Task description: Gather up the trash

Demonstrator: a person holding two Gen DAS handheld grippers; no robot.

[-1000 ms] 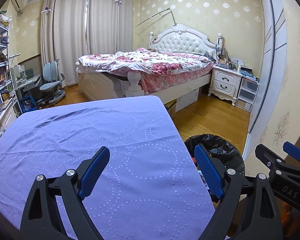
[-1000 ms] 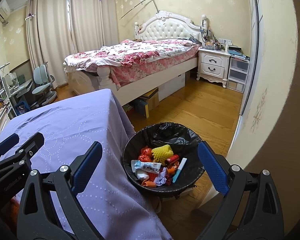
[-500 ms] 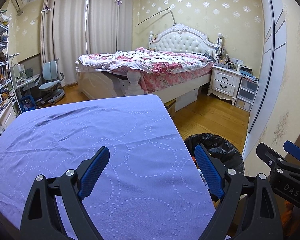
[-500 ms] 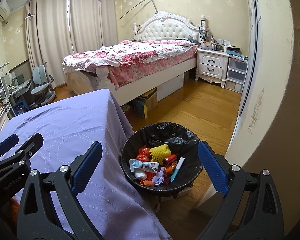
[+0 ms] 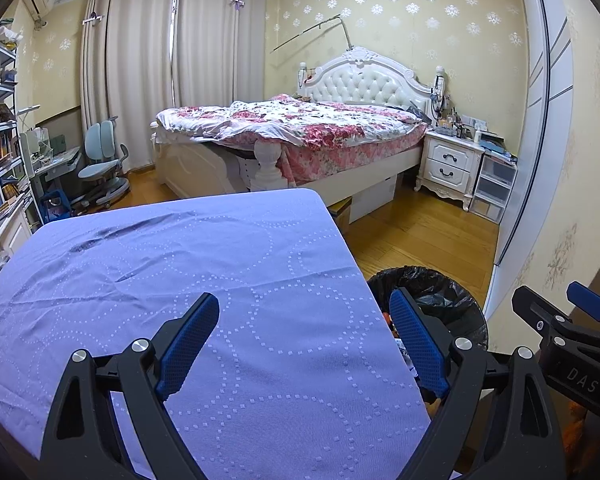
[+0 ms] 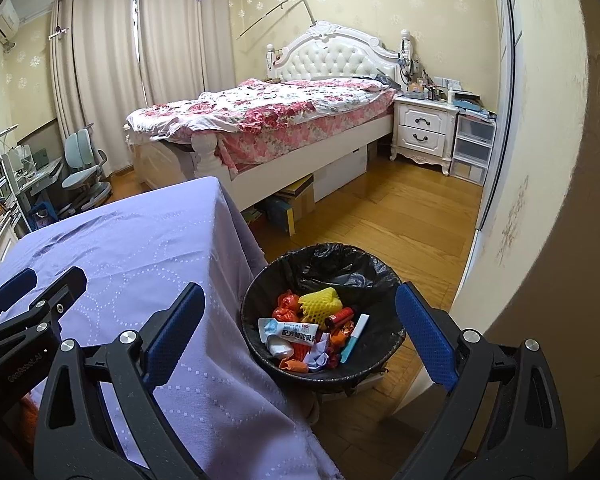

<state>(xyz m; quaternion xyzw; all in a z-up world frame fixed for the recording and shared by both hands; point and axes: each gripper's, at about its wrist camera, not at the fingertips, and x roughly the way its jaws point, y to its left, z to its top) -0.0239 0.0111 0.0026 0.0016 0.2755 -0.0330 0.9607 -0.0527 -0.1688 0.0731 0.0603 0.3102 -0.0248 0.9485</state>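
Trash sits piled in the black-lined bin (image 6: 320,316) on the wooden floor (image 6: 400,220), tucked right against the corner of the desk. Left claw (image 5: 304,340) hangs over the lavender cloth (image 5: 180,272) that drapes the desk, its blue pads spread wide apart and gripping nothing. Right claw (image 6: 300,328) is out over the bin, jaws just as wide, nothing between them either.

Look down into that bin from the right wrist view: a yellow foam fruit net (image 6: 321,301) on top toward the back, crumpled orange-red wrappers (image 6: 286,306) beside it, a white tube with printed lettering (image 6: 290,328) lying across the front, a small red cylinder (image 6: 339,316) just right of it, and a teal-and-white stick (image 6: 355,338) leaning along the right side. A scrap of lilac paper (image 6: 318,358) lies low in the heap.

From the left wrist view only the bin's far rim and its crinkled liner (image 5: 428,292) show past the desk edge, with the right claw's black frame (image 5: 568,344) poking in at the side.

Behind all this, the bed with its floral quilt (image 6: 268,116) runs along the wall, a white nightstand (image 6: 424,132) next to it, and a pale blue swivel chair (image 5: 104,160) over by the curtains (image 5: 160,72).
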